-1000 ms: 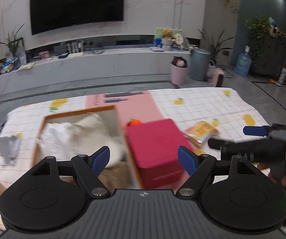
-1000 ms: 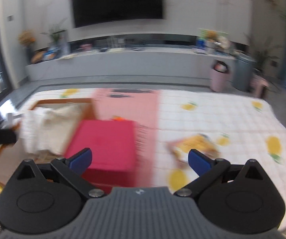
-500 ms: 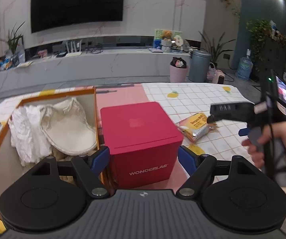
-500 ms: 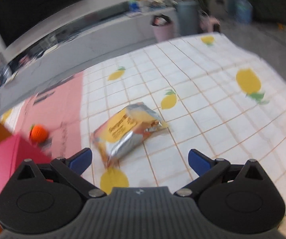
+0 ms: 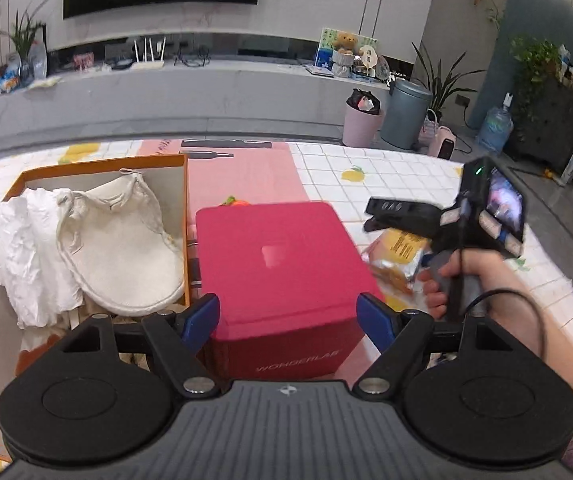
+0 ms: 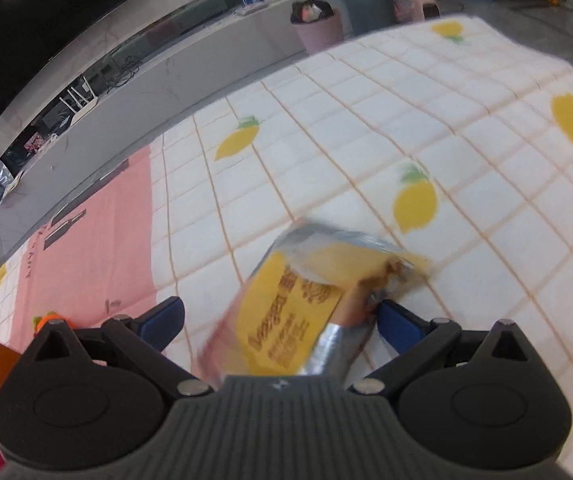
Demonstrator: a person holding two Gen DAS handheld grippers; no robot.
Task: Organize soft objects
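A yellow and silver snack packet (image 6: 306, 300) lies on the lemon-print cloth (image 6: 426, 128), between the open fingers of my right gripper (image 6: 280, 318); the right blue fingertip (image 6: 400, 326) is at its edge. In the left wrist view the packet (image 5: 400, 248) lies right of a red box (image 5: 282, 264). My left gripper (image 5: 288, 318) is open and empty, just in front of the red box. An orange cardboard box (image 5: 184, 216) holds white cloths (image 5: 114, 248).
A small orange toy (image 6: 46, 320) lies on the pink strip of cloth (image 6: 90, 240), behind the red box. The right hand-held gripper body (image 5: 466, 220) hovers over the packet. A pink bin (image 5: 362, 120) and a grey bin (image 5: 406, 116) stand on the floor beyond the table.
My right gripper has swung right and dropped down onto the snack packet, which now sits between its fingers. My left gripper has moved closer to the red box.
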